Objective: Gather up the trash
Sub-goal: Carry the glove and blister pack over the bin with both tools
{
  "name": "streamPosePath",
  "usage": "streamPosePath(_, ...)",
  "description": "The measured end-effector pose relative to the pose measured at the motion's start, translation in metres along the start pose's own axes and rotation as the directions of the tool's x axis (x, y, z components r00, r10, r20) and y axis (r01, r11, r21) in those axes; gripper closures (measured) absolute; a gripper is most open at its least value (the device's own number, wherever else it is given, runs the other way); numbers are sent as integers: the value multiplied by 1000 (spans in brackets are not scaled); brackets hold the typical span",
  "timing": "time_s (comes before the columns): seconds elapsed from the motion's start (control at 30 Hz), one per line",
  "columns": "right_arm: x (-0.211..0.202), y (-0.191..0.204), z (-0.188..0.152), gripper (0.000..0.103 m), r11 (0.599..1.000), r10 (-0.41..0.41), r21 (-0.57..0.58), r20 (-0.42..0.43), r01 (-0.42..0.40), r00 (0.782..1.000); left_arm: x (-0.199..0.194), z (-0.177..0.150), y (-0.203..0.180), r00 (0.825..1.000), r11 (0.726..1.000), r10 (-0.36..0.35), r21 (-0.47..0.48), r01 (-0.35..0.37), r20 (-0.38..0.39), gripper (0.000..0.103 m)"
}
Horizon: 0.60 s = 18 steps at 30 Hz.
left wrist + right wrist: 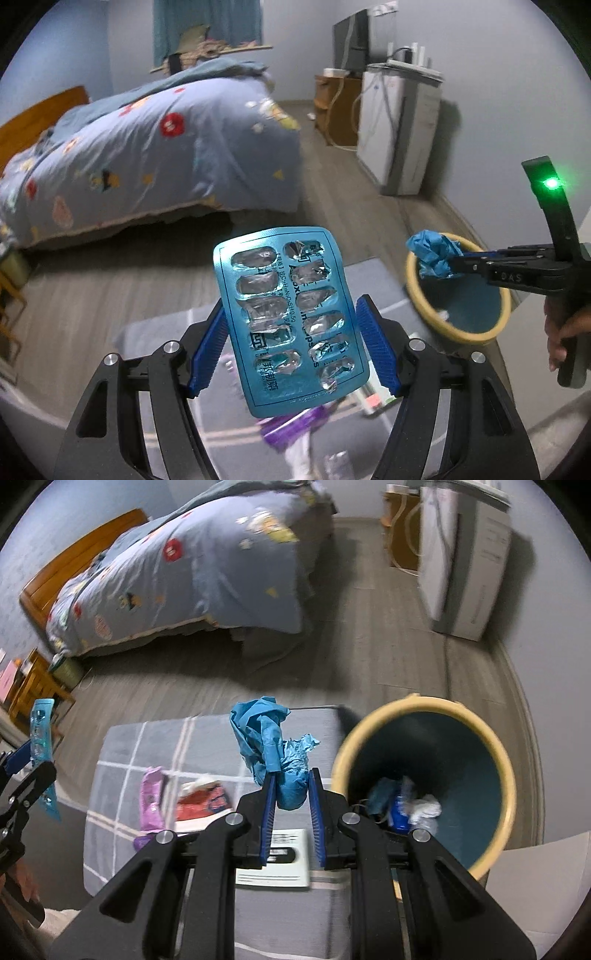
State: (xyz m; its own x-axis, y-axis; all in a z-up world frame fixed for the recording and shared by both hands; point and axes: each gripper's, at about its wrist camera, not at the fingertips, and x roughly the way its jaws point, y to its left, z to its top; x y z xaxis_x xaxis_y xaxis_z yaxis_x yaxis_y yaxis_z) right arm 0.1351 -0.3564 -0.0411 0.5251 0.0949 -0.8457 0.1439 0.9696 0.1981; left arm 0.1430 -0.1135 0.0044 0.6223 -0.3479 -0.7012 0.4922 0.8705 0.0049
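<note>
My left gripper [291, 314] is shut on an empty blue blister pack [286, 317] and holds it upright above a grey checked mat [155, 328]. My right gripper [291, 775] is shut on a crumpled blue glove [273, 746]; in the left wrist view it holds the glove [432, 254] over the rim of the yellow-rimmed bin [458, 332]. In the right wrist view the bin [502, 775] stands just right of the gripper, with trash at its bottom. The blister pack also shows at the far left [40, 723].
On the mat [122, 746] lie a purple wrapper [151, 801], a red packet [201, 801] and a white printed box [288, 860]. A bed with a blue quilt [192, 568] stands behind. A white appliance [465, 561] stands by the right wall.
</note>
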Motion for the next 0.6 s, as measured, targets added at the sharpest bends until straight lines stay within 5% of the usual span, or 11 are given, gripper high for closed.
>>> streamPosePath(0.6, -9, -131, -24, 86, 967, -119, 224, -31, 123, 992, 59, 17, -114, 989, 977, -143, 153, 146, -32, 33)
